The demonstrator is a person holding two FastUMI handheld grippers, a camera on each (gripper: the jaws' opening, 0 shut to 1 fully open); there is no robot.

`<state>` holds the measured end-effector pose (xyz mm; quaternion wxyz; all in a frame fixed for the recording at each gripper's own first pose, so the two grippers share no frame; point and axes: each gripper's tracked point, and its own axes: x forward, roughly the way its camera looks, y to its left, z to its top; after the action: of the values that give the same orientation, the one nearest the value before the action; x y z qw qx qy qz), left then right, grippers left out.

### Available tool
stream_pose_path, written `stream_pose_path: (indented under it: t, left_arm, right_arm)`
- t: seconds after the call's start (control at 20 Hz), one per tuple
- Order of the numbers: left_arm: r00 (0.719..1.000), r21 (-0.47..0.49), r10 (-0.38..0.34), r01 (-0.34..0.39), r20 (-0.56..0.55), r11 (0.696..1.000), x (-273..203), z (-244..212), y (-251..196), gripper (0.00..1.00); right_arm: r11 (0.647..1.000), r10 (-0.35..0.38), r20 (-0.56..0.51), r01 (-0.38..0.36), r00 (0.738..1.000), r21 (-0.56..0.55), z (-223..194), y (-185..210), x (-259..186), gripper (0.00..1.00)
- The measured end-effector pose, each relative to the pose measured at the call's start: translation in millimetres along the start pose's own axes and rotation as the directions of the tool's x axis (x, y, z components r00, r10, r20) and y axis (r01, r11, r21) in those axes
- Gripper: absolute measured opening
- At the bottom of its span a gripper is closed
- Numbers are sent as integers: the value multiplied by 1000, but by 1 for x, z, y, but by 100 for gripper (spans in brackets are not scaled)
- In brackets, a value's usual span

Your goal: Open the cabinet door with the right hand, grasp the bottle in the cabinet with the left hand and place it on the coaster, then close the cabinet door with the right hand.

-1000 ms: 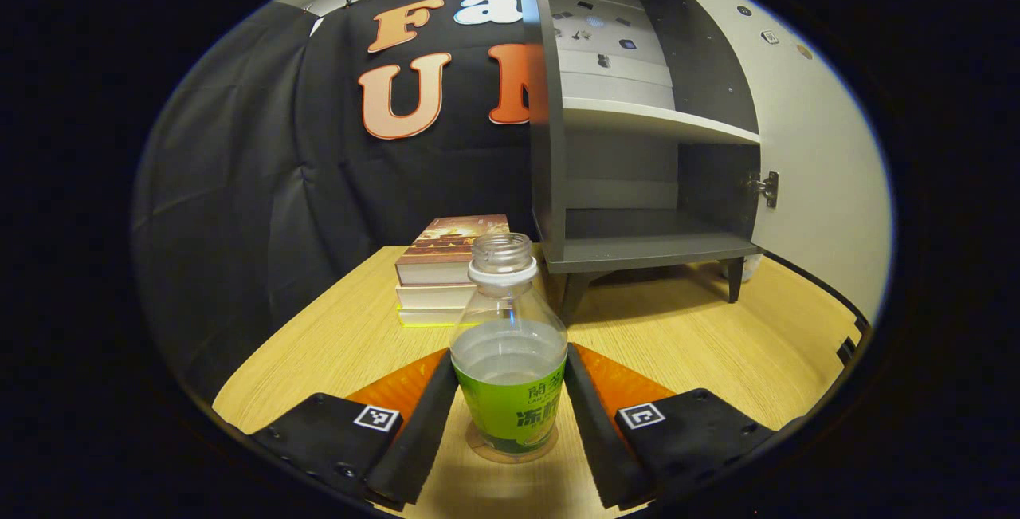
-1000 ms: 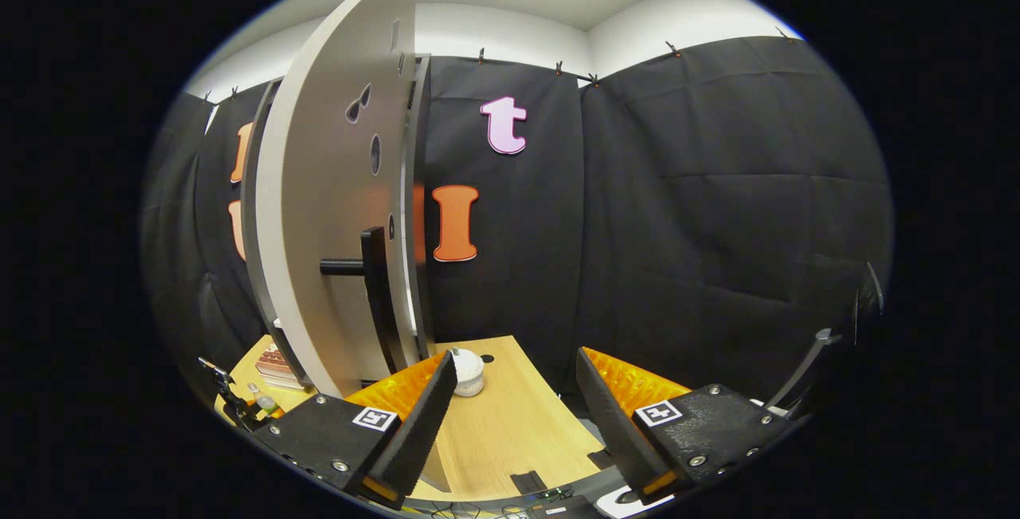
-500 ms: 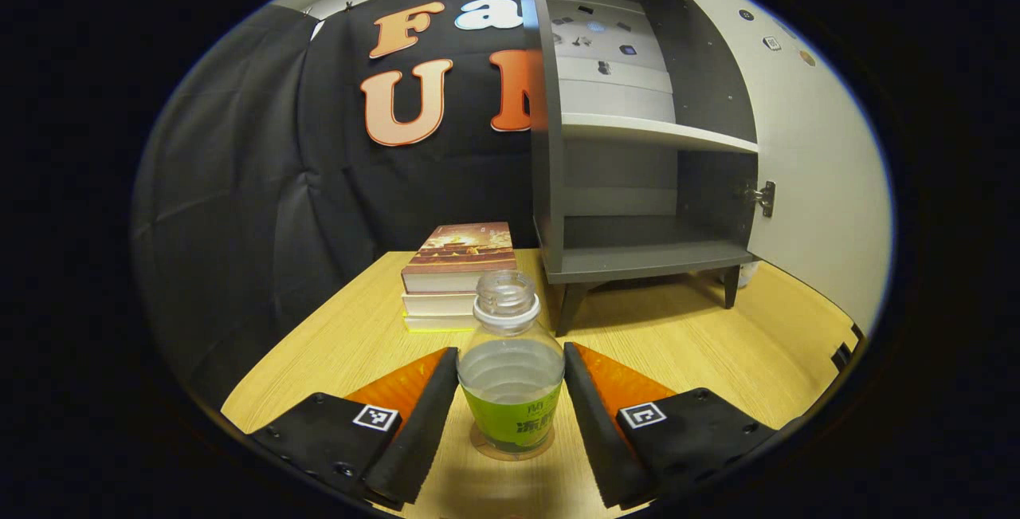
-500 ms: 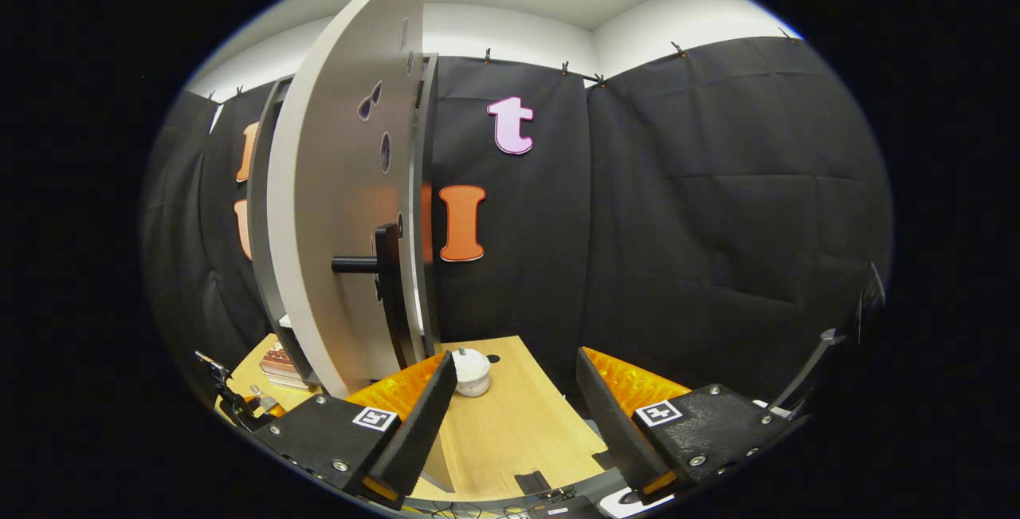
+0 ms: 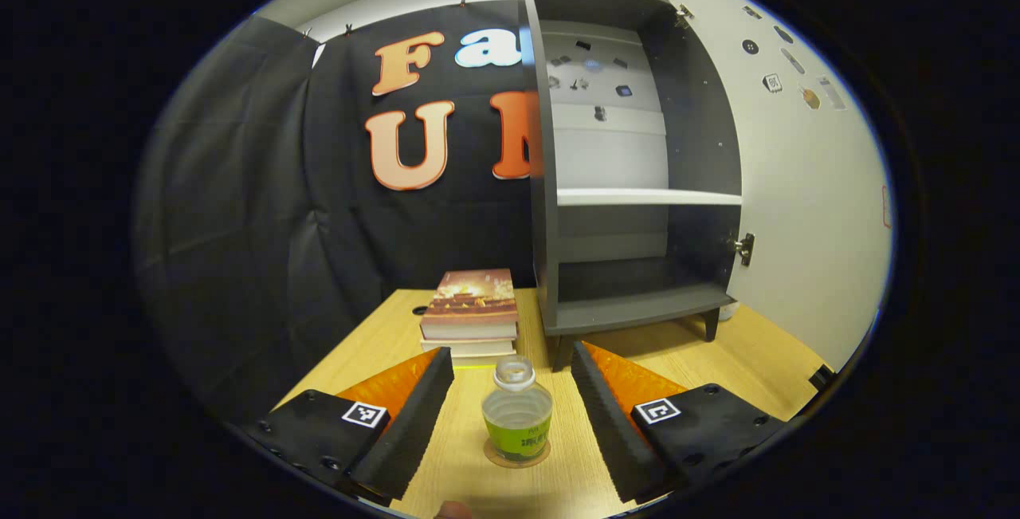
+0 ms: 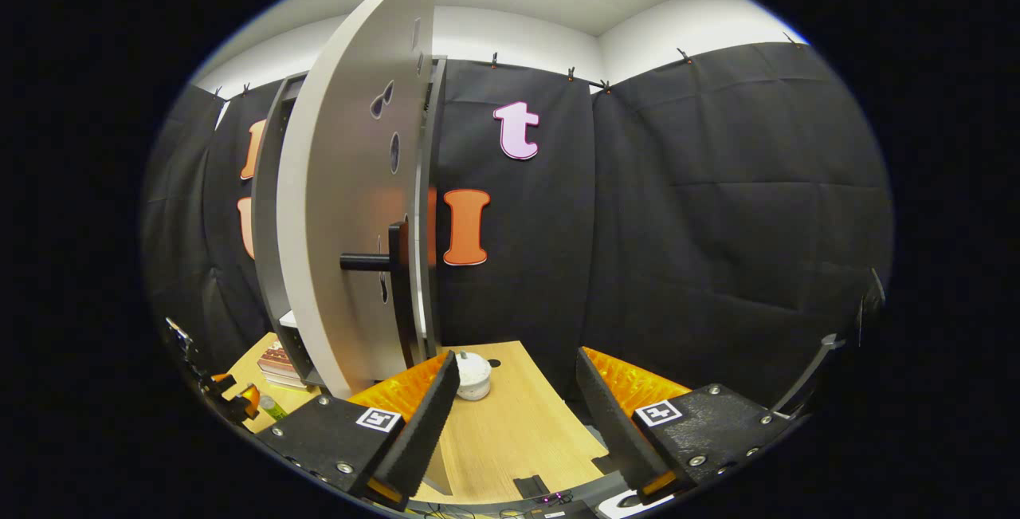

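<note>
Light wooden worktop [image 5: 374,344] bearing a stack of books [image 5: 470,320], a dark grey open cabinet on short legs [image 5: 629,184] and a round brown coaster [image 5: 516,455]. Clear uncapped bottle with green label [image 5: 516,419] upright on that coaster. Small white round pot [image 6: 473,374] beside the cabinet's far side.

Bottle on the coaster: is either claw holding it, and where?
Nothing is held. The bottle stands free on the coaster, between the open left claw's fingers. The right claw is open too.

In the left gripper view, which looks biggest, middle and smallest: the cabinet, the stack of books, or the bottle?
As they look in that view:
1. The cabinet, by far the largest.
2. The stack of books.
3. The bottle, smallest, though it stands nearest the camera, so it is probably truly the smallest.
</note>
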<state>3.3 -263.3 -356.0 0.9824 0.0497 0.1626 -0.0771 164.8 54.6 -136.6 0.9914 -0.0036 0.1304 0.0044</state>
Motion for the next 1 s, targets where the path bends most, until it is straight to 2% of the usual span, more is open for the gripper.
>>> stream_pose_path:
  t: [0.05,0.1,0.15,0.2,0.35,0.4,0.7,0.75,0.8,0.85,0.95,1.0]
  left_arm:
    - [1000,4,10,-10,21,1000,-6,17,6,98]
    - [999,3,11,-11,42,1000,-11,35,10,98]
    - [998,-1,15,-15,63,1000,-15,52,16,97]
    - [997,-3,16,-16,79,1000,-19,69,22,98]
    - [993,9,13,-14,117,1000,-29,113,39,97]
    - [992,19,9,-12,127,1000,-32,126,44,97]
    - [986,12,-17,15,168,1000,-50,183,70,97]
    - [985,10,-19,17,170,1000,-53,187,77,97]
    - [985,9,-20,19,173,1000,-54,191,84,97]
    - [984,9,-18,16,176,1000,-58,203,90,97]
    - [984,15,-6,4,177,1000,-59,207,111,97]
    - [984,18,0,-3,177,1000,-59,208,120,97]
  right_arm:
    - [1000,4,4,-4,1000,-2,1,0,0,91]
    - [1000,4,9,-4,1000,-2,1,1,0,97]
    - [1000,5,13,-5,1000,1,1,1,1,86]
    - [1000,8,17,-8,1000,11,1,2,1,94]
    - [997,34,20,-35,999,62,1,17,1,91]
    - [996,40,24,-42,999,72,1,20,0,80]
    - [995,74,40,-77,996,70,3,39,-3,78]
    - [994,81,41,-84,996,71,3,43,-3,69]
    - [993,90,40,-93,995,75,3,47,-3,88]
    - [992,99,41,-102,994,79,4,52,-4,78]
    - [989,112,41,-115,993,94,3,63,-5,78]
    - [988,117,42,-120,992,100,4,68,-7,87]
